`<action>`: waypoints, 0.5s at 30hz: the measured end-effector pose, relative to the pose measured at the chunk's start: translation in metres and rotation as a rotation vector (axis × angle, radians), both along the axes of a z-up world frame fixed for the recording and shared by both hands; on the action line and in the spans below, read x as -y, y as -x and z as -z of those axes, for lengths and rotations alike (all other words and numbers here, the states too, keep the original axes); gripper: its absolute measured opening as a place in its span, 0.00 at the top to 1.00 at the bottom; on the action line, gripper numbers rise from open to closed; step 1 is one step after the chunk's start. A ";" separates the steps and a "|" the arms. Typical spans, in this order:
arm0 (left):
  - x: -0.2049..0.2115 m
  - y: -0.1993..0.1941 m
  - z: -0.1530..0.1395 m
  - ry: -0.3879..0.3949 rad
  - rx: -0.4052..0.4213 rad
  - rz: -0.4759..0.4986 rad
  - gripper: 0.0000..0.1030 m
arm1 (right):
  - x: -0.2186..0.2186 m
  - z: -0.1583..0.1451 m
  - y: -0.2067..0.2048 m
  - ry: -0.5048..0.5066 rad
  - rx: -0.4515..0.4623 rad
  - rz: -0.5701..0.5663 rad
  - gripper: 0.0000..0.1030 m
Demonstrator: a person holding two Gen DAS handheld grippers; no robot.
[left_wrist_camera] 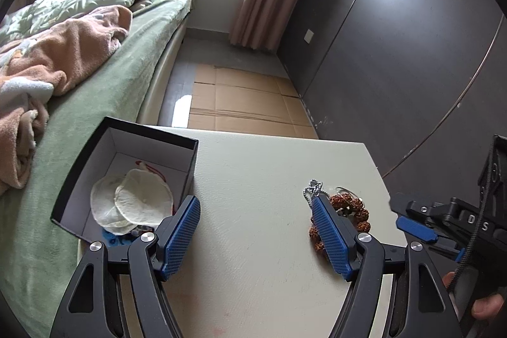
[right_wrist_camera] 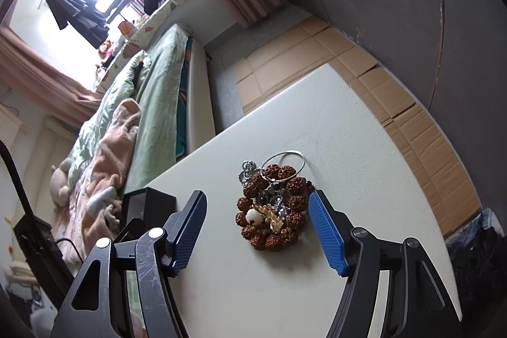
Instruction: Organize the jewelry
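A heap of jewelry (right_wrist_camera: 271, 208) lies on the white table (right_wrist_camera: 364, 179): a brown bead bracelet, a silver bangle (right_wrist_camera: 283, 165), a silver bead chain (right_wrist_camera: 247, 170) and small gold and white pieces. My right gripper (right_wrist_camera: 258, 205) is open, its blue pads on either side of the heap. My left gripper (left_wrist_camera: 256, 214) is open and empty above the table, with the heap (left_wrist_camera: 348, 211) partly hidden behind its right finger. An open black box (left_wrist_camera: 126, 176) at the left holds round white pads and small items. The right gripper (left_wrist_camera: 415, 225) shows at the right edge of the left wrist view.
A bed with a green sheet (left_wrist_camera: 95, 103) and a peach blanket lies left of the table. Flattened cardboard (left_wrist_camera: 247, 97) covers the floor beyond. A dark wardrobe (left_wrist_camera: 396, 37) stands at the right. The box corner (right_wrist_camera: 149, 205) shows in the right wrist view.
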State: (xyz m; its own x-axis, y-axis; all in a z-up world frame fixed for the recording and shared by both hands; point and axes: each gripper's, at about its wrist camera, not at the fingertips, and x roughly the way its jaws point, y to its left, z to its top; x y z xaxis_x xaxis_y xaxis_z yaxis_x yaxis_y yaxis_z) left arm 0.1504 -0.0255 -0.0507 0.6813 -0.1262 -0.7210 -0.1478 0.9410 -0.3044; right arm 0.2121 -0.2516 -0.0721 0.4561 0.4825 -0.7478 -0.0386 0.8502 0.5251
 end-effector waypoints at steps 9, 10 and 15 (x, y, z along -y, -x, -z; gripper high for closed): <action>-0.004 -0.017 0.009 0.015 -0.023 0.007 0.28 | -0.020 0.024 -0.032 0.098 -0.047 -0.031 0.31; -0.005 -0.018 0.010 0.019 -0.027 0.008 0.28 | -0.022 0.024 -0.034 0.103 -0.047 -0.033 0.29; -0.008 -0.027 0.014 0.039 -0.037 0.008 0.28 | -0.034 0.031 -0.048 0.167 -0.065 -0.028 0.29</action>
